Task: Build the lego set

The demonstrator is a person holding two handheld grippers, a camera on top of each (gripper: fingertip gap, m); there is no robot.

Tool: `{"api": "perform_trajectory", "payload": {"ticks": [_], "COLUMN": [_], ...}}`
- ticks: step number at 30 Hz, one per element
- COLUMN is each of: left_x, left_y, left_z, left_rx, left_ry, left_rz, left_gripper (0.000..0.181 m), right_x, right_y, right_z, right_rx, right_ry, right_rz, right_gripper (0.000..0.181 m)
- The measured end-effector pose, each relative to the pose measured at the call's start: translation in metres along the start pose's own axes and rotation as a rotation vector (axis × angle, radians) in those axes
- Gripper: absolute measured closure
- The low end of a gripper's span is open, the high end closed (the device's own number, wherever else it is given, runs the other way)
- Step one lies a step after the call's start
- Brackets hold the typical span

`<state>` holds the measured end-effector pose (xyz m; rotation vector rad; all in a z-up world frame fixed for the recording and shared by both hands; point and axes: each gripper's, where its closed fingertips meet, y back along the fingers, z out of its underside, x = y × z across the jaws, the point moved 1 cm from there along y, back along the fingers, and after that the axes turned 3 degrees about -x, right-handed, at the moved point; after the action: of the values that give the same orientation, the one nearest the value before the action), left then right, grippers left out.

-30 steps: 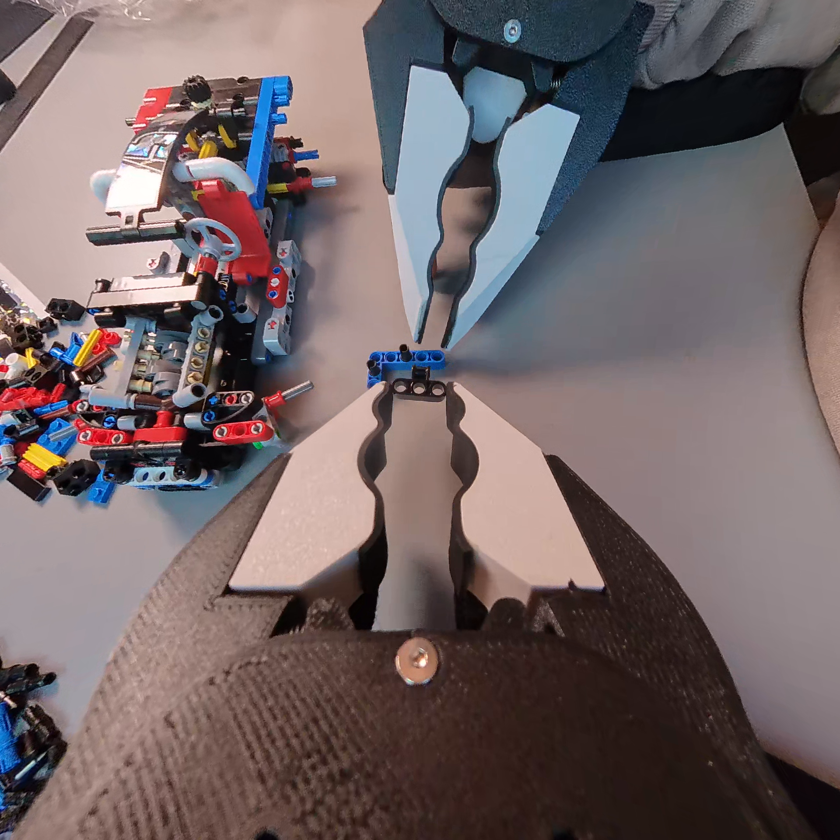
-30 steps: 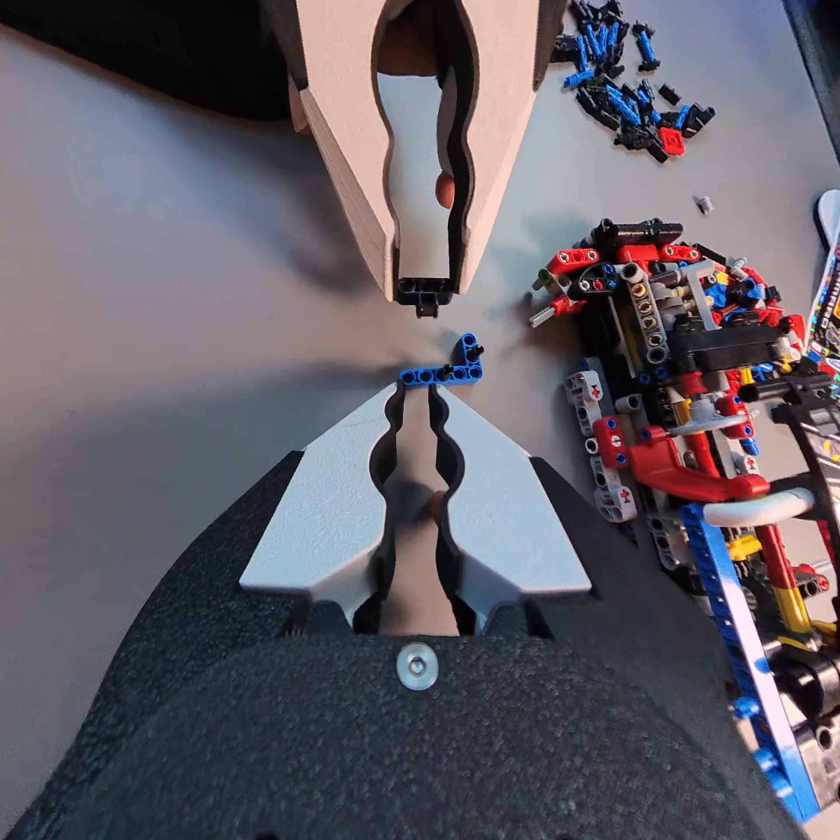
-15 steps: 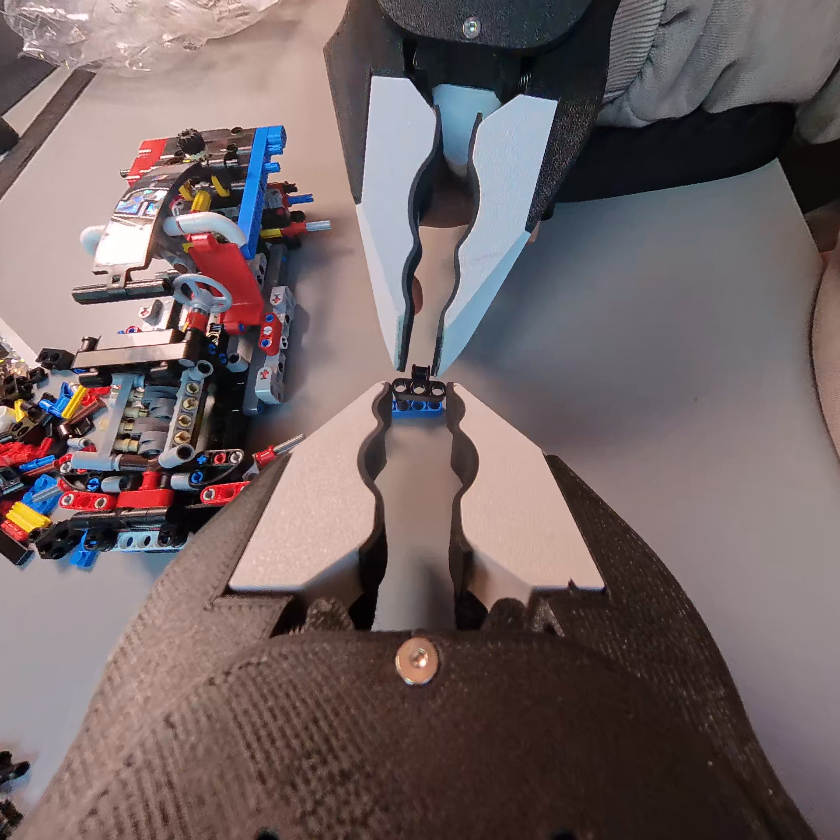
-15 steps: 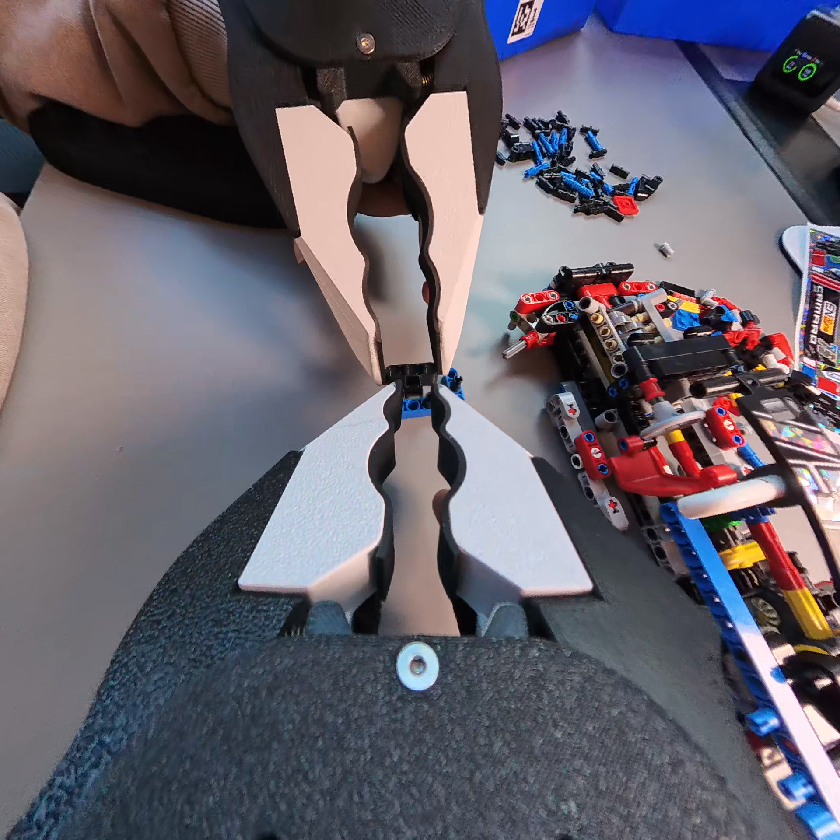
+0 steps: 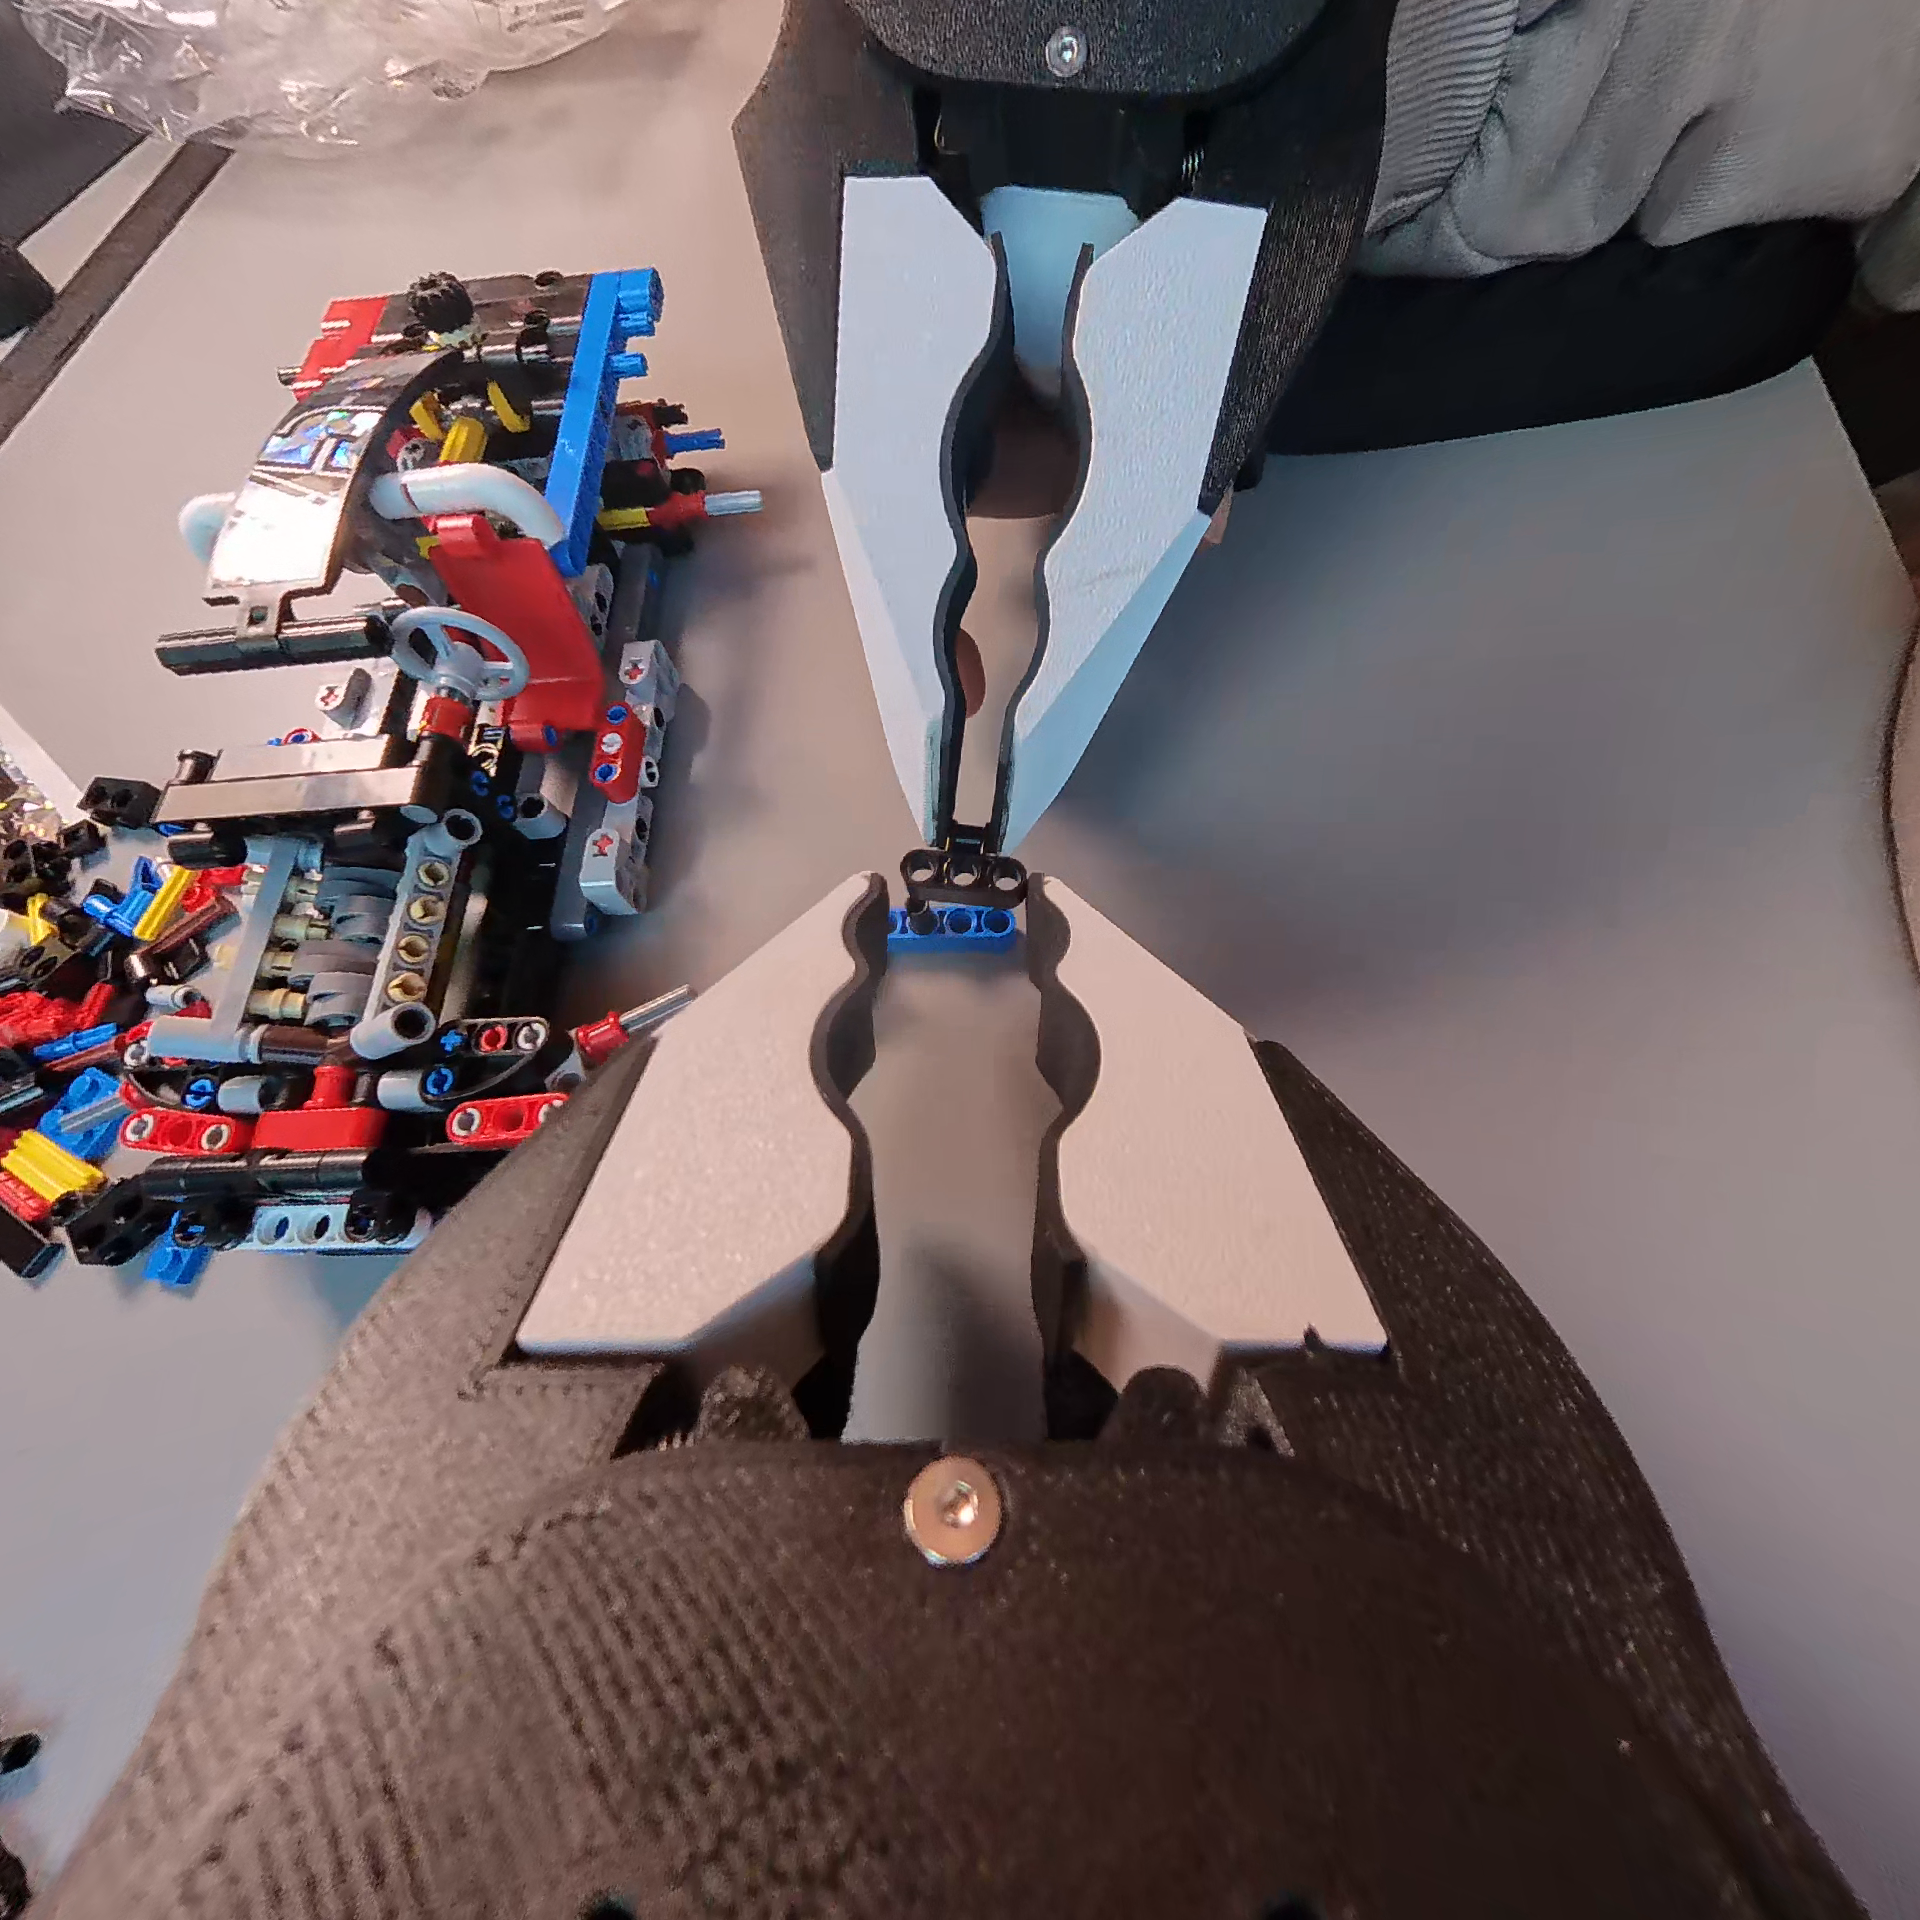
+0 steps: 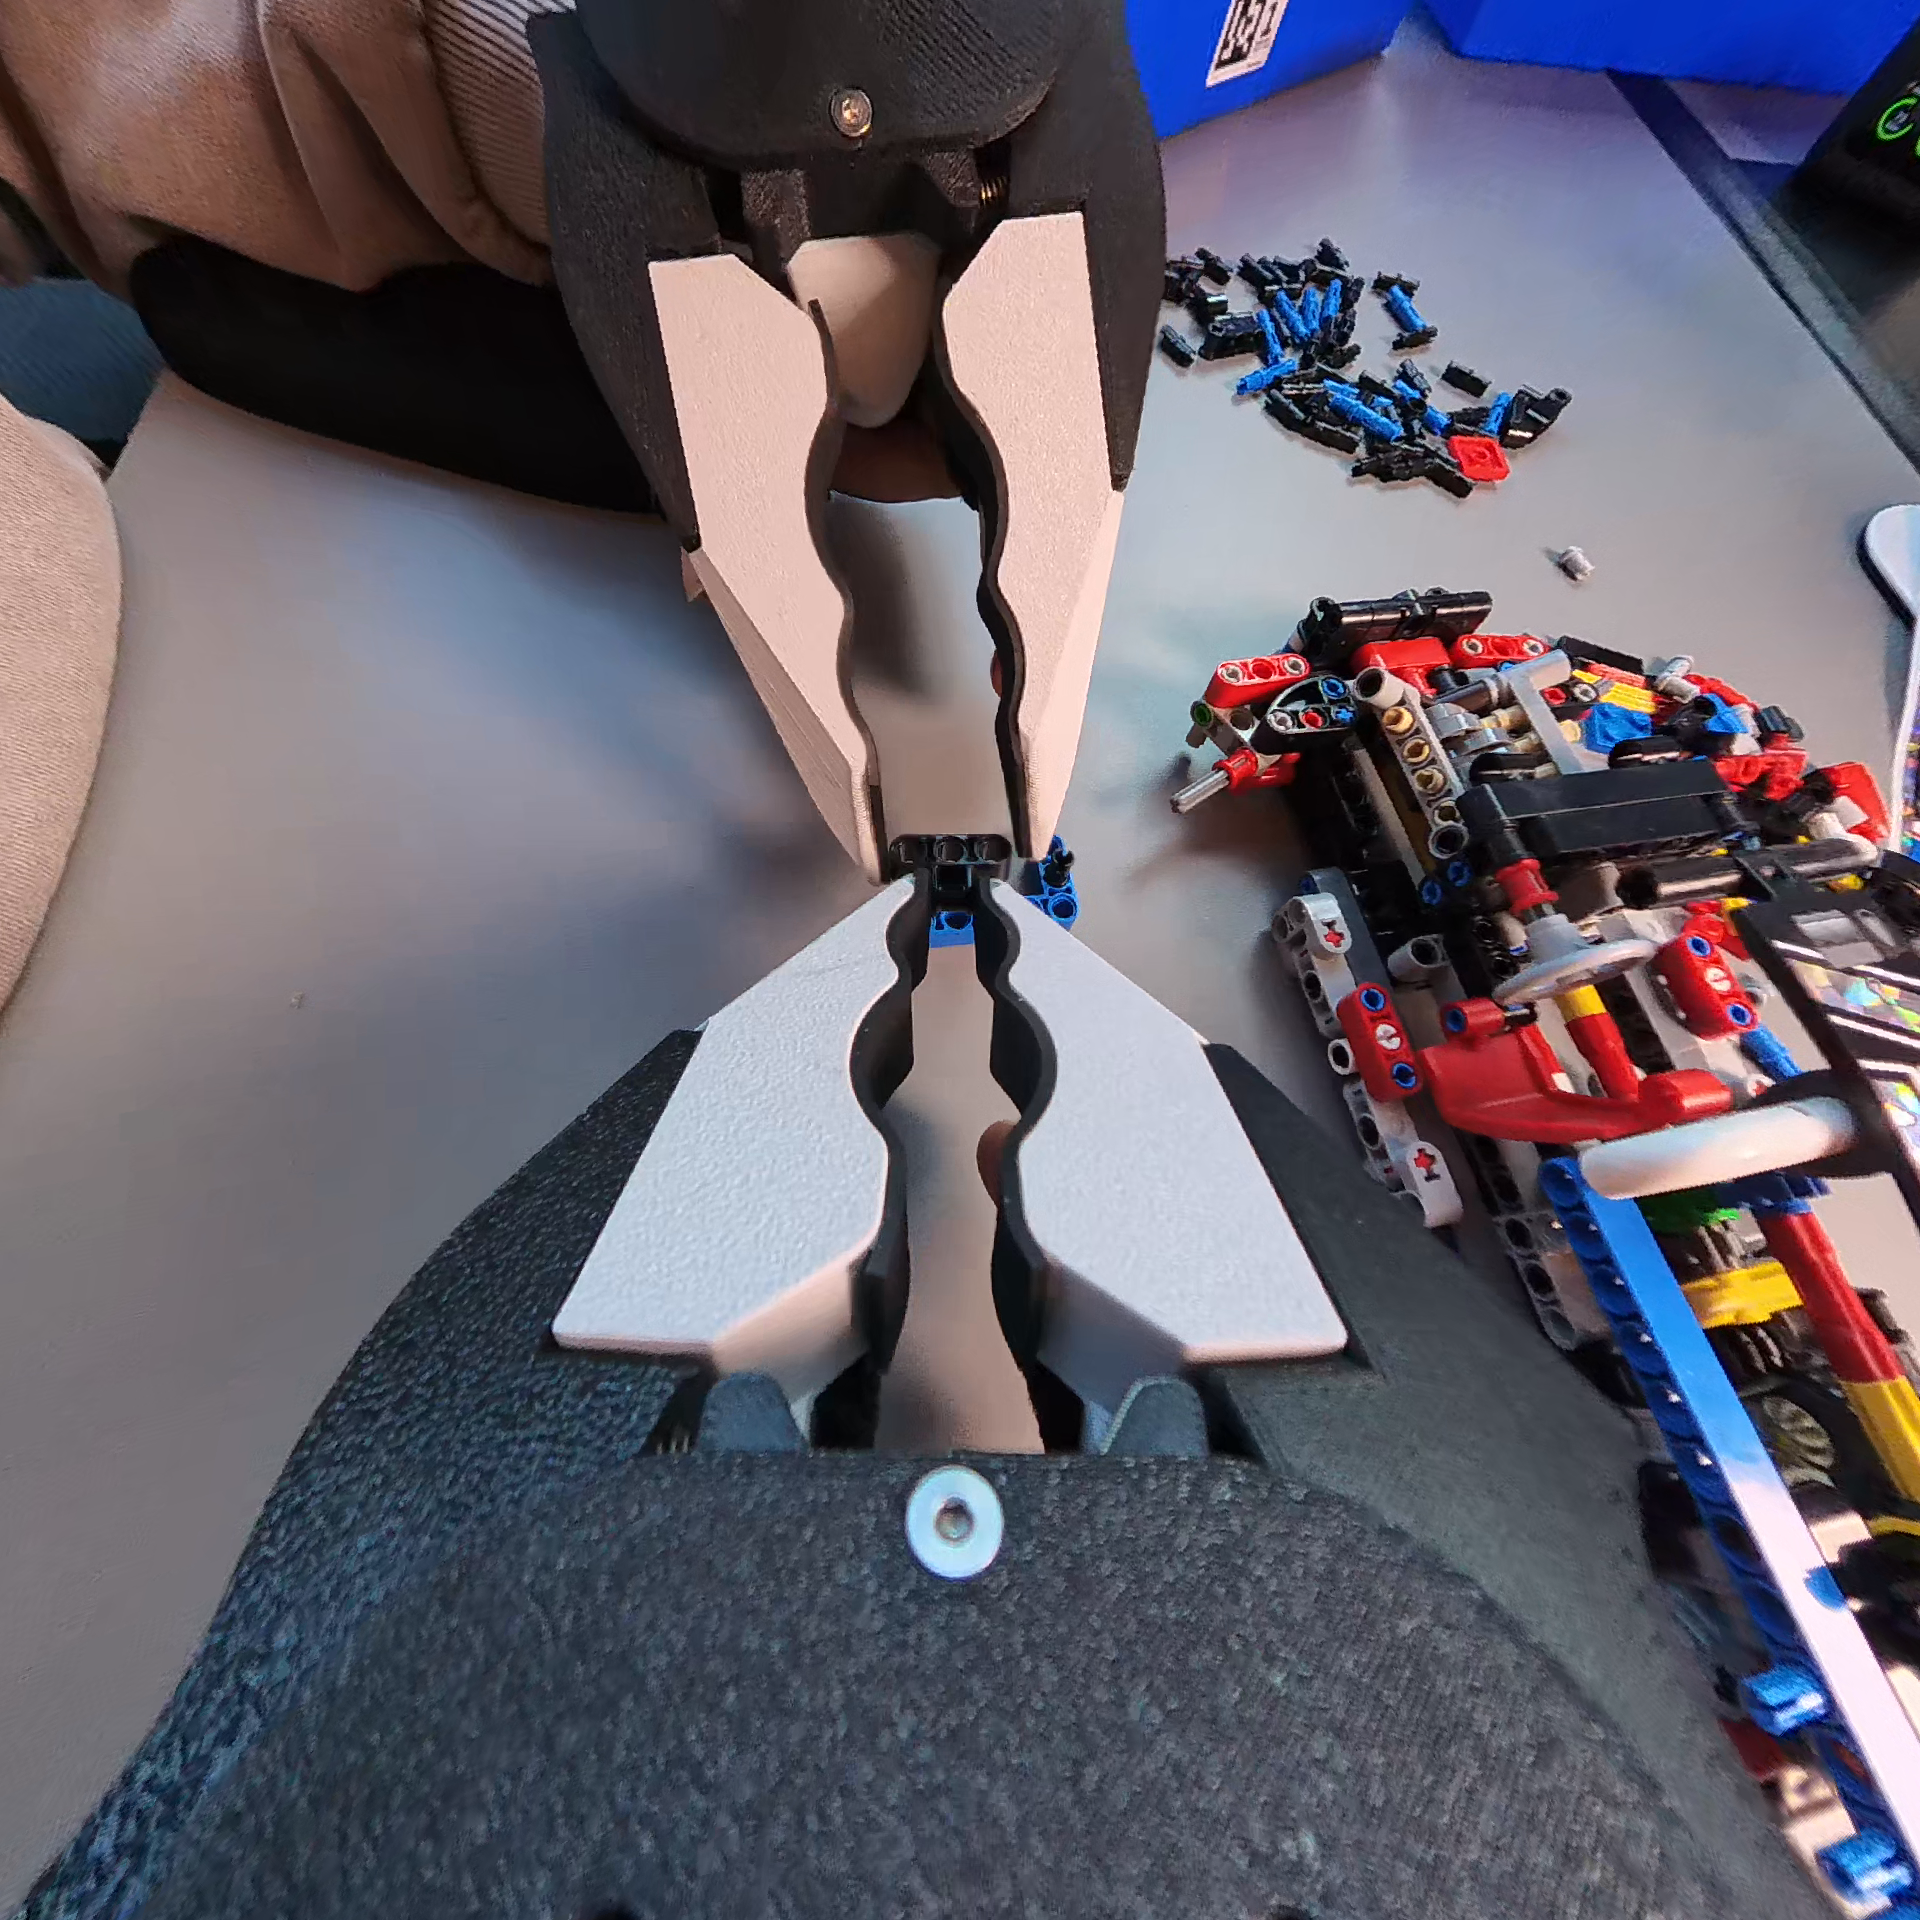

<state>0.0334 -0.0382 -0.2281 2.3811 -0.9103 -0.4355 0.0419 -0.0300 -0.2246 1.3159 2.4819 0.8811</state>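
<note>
Left gripper (image 5: 961, 902) pinching one black three-hole plastic beam (image 5: 962, 869), right gripper (image 6: 954, 891) clamping its stub, one blue L-shaped plastic beam (image 5: 953, 924) touching beneath, one half-built red-and-black car model (image 5: 416, 790) sitting at nine o'clock

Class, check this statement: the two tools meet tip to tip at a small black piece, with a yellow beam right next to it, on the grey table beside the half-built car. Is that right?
Not quite. The beam is blue, not yellow, as the left wrist view shows. The rest stands: left tool and right tool meet at the black piece, on the grey table beside the half-built car.
</note>
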Motion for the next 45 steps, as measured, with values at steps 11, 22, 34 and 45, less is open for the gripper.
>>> {"api": "perform_trajectory", "payload": {"ticks": [11,22,34,45], "left_x": [-0.006,-0.007,-0.010,0.000], "left_y": [0.003,0.001,0.014,-0.002], "left_z": [0.006,0.010,0.014,0.007], "left_rx": [0.008,-0.004,0.000,-0.004], "left_ry": [0.044,0.062,0.065,0.042], "left_rz": [-0.012,0.006,-0.029,0.024], "left_gripper": [0.152,0.150,0.151,0.150], "right_x": [0.017,0.010,0.010,0.005], "right_y": [0.003,-0.002,0.001,-0.004], "right_z": [-0.006,0.009,0.008,0.007], "right_rx": [-0.013,-0.055,-0.048,-0.062], "right_ry": [-0.003,-0.013,-0.042,-0.058], "right_rz": [-0.094,-0.108,-0.099,-0.123], "right_gripper": [0.175,0.175,0.175,0.175]}}
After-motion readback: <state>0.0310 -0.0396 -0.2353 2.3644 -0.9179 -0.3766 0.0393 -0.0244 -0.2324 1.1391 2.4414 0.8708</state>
